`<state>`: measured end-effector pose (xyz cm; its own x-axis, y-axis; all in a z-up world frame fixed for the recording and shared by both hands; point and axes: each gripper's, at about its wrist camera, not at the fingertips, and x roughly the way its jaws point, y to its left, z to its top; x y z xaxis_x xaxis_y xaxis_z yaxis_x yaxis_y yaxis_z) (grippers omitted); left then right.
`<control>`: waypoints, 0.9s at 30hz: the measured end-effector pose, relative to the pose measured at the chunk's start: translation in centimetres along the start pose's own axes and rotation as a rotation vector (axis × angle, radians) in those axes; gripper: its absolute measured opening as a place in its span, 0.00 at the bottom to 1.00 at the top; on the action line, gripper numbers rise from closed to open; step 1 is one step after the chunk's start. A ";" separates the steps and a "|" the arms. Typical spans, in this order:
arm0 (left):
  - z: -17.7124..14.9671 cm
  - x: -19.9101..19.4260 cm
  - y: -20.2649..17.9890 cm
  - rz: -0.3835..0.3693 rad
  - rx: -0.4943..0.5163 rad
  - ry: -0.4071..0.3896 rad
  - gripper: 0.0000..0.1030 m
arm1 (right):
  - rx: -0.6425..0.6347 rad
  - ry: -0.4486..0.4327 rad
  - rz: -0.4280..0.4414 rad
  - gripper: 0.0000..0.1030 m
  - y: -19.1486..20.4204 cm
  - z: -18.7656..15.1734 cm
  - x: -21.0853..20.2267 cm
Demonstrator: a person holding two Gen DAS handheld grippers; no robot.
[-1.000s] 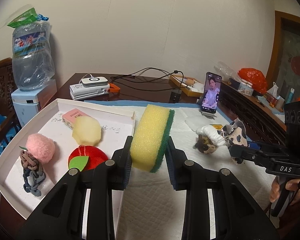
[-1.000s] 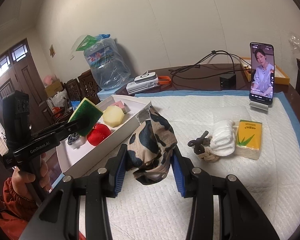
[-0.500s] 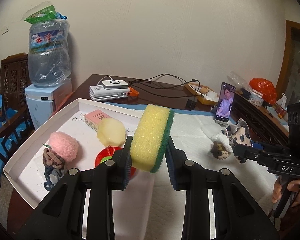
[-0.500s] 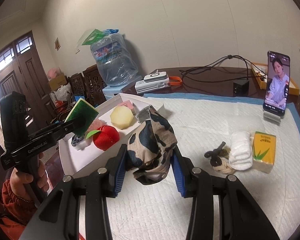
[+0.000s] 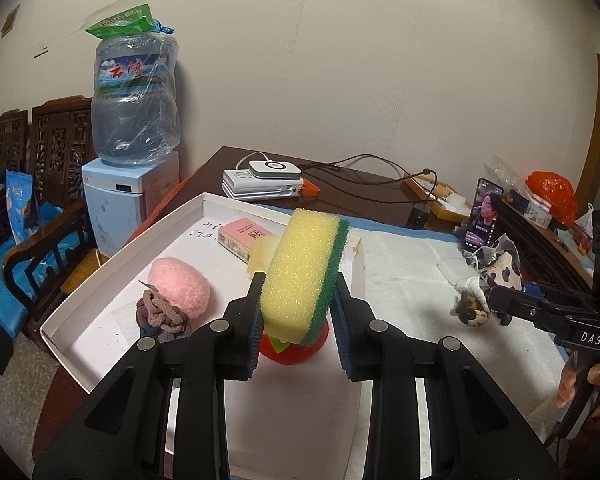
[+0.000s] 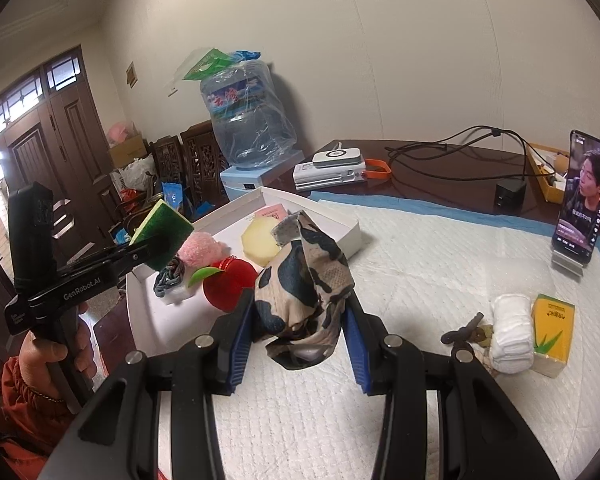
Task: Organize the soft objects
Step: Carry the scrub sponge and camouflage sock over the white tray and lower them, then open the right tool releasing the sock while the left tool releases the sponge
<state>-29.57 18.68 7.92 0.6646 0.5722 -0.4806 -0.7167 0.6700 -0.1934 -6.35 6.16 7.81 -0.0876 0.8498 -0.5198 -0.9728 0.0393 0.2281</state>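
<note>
My left gripper (image 5: pixel 298 316) is shut on a yellow-and-green sponge (image 5: pixel 304 276) and holds it above the white tray (image 5: pixel 112 252); it also shows in the right wrist view (image 6: pixel 162 232). The tray holds a pink pompom (image 5: pixel 180 288), a braided cord (image 5: pixel 160 314), a red plush apple (image 5: pixel 296 350), a pale yellow sponge (image 5: pixel 262 254) and a pink box (image 5: pixel 244 238). My right gripper (image 6: pixel 302 328) is shut on a cow-patterned cloth (image 6: pixel 304 280) above the white pad, right of the tray. A white cloth roll (image 6: pixel 510 332) and a small plush toy (image 6: pixel 466 336) lie on the pad.
A yellow tissue pack (image 6: pixel 552 332) lies beside the roll. A phone on a stand (image 6: pixel 582 208) is at the pad's far right. Chargers and cables (image 5: pixel 268 180) sit at the table's back. A water dispenser (image 5: pixel 132 152) stands left of the table.
My left gripper has carried the sponge left, from over the pad to over the tray. My right gripper keeps the cloth and has shifted left toward the tray.
</note>
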 end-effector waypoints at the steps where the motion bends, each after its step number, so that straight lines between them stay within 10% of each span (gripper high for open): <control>1: 0.0 0.0 0.1 0.001 -0.002 0.000 0.29 | -0.003 -0.001 0.002 0.41 0.1 0.1 0.0; 27: 1.5 1.9 5.1 0.144 -0.050 0.011 0.30 | -0.064 0.076 0.035 0.42 3.2 4.4 8.0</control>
<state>-31.67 23.88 7.32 0.5519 0.6551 -0.5161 -0.8143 0.5569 -0.1639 -9.22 15.41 7.96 -0.1352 0.8075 -0.5741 -0.9804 -0.0251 0.1956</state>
